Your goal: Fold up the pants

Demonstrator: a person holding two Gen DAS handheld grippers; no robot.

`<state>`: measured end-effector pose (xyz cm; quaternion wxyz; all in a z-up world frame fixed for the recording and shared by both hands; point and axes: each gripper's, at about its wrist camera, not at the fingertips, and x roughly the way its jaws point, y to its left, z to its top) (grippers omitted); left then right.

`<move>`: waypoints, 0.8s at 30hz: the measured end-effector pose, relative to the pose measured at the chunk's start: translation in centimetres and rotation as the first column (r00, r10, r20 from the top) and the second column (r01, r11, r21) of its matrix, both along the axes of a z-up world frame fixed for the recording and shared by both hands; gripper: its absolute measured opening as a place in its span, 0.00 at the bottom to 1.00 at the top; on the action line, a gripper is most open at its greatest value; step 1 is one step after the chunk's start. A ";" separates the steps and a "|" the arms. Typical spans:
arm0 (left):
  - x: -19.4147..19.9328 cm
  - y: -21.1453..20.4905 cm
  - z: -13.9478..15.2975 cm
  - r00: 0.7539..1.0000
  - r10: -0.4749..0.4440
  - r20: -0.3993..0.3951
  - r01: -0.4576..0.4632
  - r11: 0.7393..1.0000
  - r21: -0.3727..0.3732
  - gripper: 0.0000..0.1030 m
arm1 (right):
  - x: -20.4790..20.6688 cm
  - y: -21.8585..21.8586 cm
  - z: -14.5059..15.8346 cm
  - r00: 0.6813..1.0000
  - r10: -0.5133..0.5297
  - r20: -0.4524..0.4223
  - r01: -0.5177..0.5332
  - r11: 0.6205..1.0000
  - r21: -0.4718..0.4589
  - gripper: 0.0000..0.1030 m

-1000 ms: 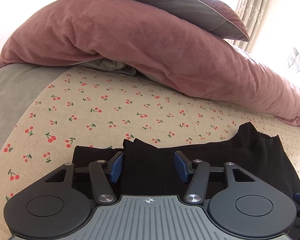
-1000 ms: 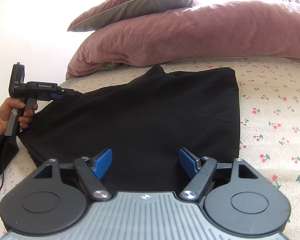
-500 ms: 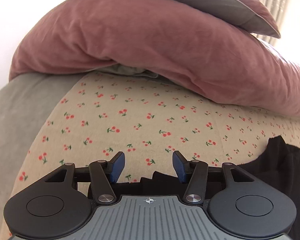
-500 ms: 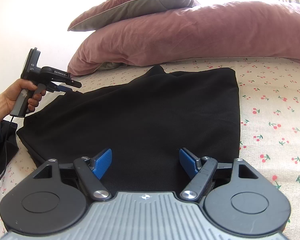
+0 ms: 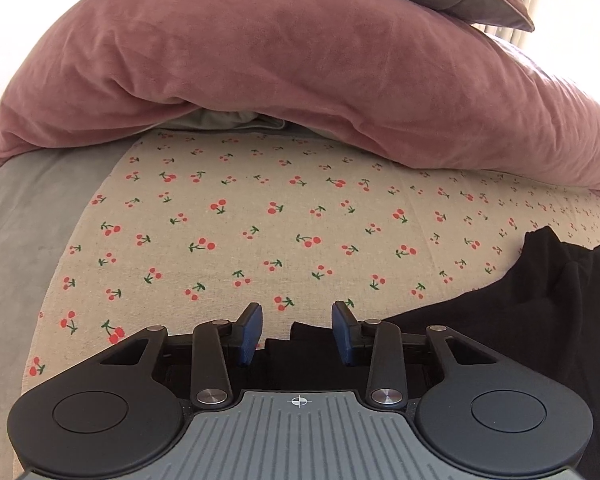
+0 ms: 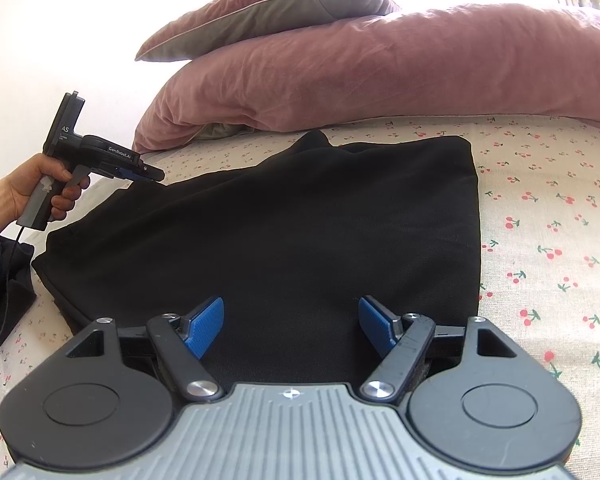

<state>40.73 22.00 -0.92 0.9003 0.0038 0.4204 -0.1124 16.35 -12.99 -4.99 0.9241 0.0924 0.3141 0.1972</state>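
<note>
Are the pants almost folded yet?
Partly. The pants already lie on the bed as a flat black slab, so some folding looks done. Now the left gripper is closing its jaws over a corner of the pants, not pinching it yet, while the right gripper waits open above them. The next fold is not yet made.

The bed (image 6: 560,216) is covered with a cream sheet (image 5: 260,220) printed with red cherries; a plain grey cover (image 5: 24,220) shows along its left edge in the left wrist view. Black pants (image 6: 300,220) lie spread flat on the sheet. At the head, a bulky dusty-pink duvet (image 6: 380,72) rests on the sheet, well apart from the pants' near end. A pink-and-grey pillow (image 6: 268,12) lies on top of the duvet.
</note>
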 end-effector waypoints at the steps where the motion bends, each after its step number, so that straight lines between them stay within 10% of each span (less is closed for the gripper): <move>1: 0.0 -0.2 -0.1 1.000 -0.011 -0.007 0.011 1.000 0.003 0.32 | 0.0 0.0 0.0 1.000 0.000 0.000 0.000 1.000 0.000 0.70; 8: -0.9 -1.3 0.3 0.999 -0.041 -0.009 0.042 0.997 0.063 0.06 | 0.1 0.0 0.0 1.000 0.000 0.000 0.000 1.000 -0.001 0.70; 15: -2.0 -1.4 2.2 0.999 0.035 0.042 -0.037 0.998 0.049 0.04 | 0.1 0.0 0.0 1.000 0.000 0.001 0.000 1.000 -0.002 0.70; 24: -4.2 0.1 3.2 0.985 0.167 0.050 -0.157 0.973 -0.166 0.04 | 0.0 0.0 0.0 1.000 -0.001 0.001 0.001 1.000 -0.003 0.70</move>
